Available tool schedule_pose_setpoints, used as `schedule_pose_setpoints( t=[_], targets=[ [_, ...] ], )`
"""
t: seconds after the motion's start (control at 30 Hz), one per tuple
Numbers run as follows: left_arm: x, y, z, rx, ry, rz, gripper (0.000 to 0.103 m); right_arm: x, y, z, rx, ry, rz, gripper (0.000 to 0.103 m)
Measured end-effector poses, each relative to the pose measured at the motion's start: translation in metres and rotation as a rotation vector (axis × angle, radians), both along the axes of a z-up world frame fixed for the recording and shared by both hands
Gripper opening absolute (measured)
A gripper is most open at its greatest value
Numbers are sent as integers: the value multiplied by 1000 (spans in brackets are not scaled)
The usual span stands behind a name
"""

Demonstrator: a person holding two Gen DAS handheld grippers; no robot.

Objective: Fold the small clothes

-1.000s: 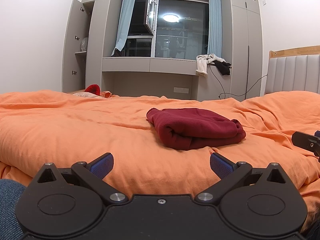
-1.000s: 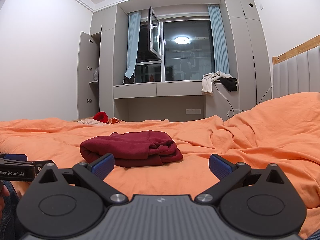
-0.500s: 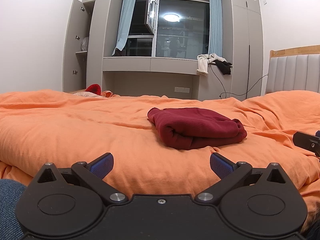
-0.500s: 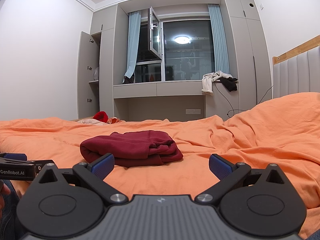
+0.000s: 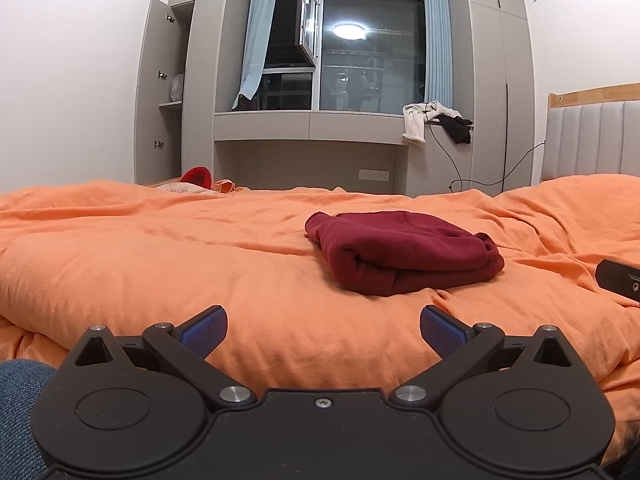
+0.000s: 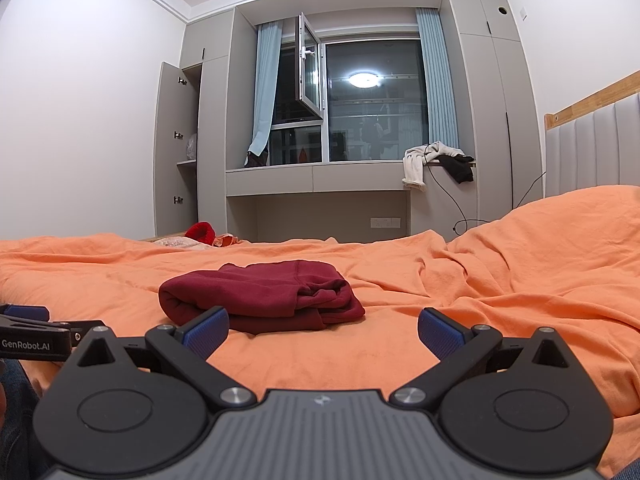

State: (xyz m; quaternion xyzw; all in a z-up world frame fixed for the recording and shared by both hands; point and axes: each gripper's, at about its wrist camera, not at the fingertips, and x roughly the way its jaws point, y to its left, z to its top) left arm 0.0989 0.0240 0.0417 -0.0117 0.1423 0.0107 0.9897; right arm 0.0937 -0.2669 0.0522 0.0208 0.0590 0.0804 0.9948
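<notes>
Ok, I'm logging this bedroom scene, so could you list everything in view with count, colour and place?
folded dark red knit garment: one, dark red, lying mid-bed on the duvet
orange cotton duvet: one, orange, covering the bed
bright red fabric item: one, red, far edge of the bed
white and black clothes: a small heap, right end of the window ledge
pale blue curtains: two, flanking the window
grey built-in cupboards: grey, around the window, left door open
padded grey headboard: one, far right
left gripper: black, blue pads, open, empty
right gripper: black, blue pads, open, empty
</notes>
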Motion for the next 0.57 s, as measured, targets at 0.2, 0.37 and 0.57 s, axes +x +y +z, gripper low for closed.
schedule_pose_setpoints(
  t=[0.2,0.37,0.57],
  targets=[
    [2,-1,1,1,5,4,102,0,-1,0,-1,0,1,103],
    [2,0,1,0,8,6,102,0,-1,0,-1,0,1,103],
    [3,0,0,3,12,6,102,0,0,0,-2,0,1,103]
  ],
)
